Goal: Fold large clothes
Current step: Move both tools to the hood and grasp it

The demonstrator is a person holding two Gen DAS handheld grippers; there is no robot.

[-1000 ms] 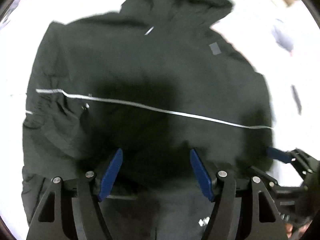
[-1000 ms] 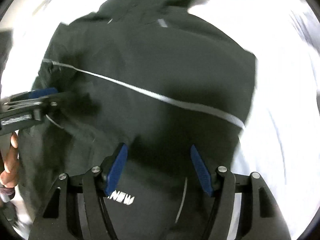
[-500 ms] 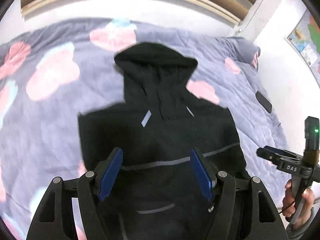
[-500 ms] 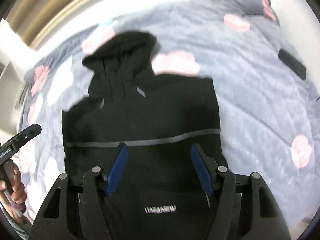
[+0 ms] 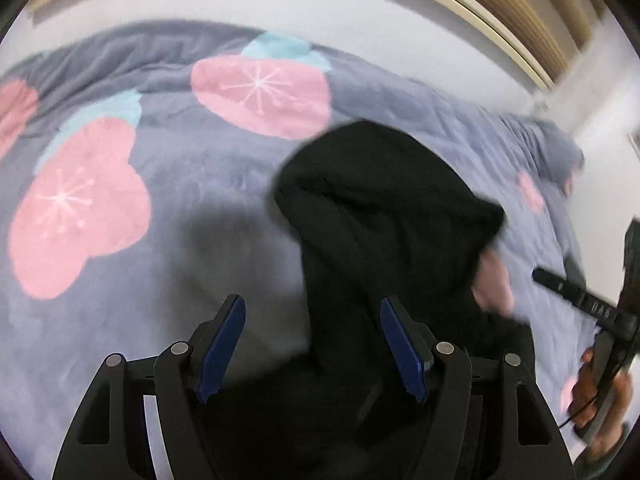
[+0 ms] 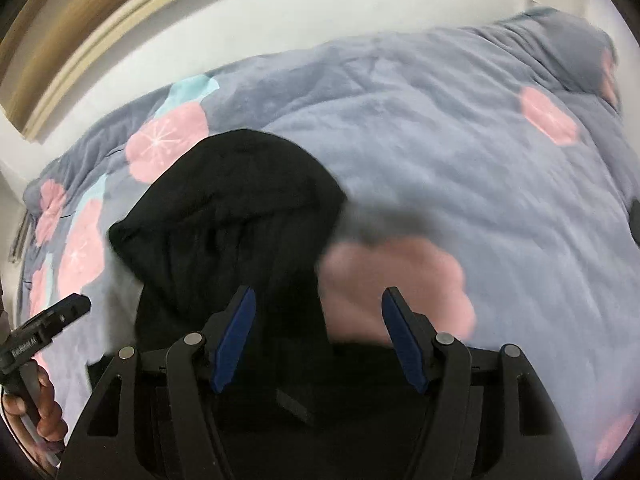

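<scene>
Hoodie point(image 5: 392, 216) fabric, black and hooded, lies just ahead of and partly below both tools, spread on a grey-blue quilt point(image 5: 168, 184) printed with pink flowers. Between the blue pads of the left gripper point(image 5: 312, 344) there is only air: its jaws stand apart, with the garment's left shoulder edge beneath the gap and bare quilt ahead of the left pad. The right gripper point(image 6: 316, 336) is likewise spread and holds nothing; the neck of the hood sits under its left pad and a pink flower ahead of its right one. Farther out the hood point(image 6: 240, 184) points away from both tools toward the pale wall point(image 6: 280, 16). The lower body and sleeves fall below both views, so I cannot tell whether any fold has been made there. Judging from the hood lying flat and unfolded and neither tool gripping cloth, the hood end at least is not yet folded, and no grip for the next fold has been taken.
</scene>
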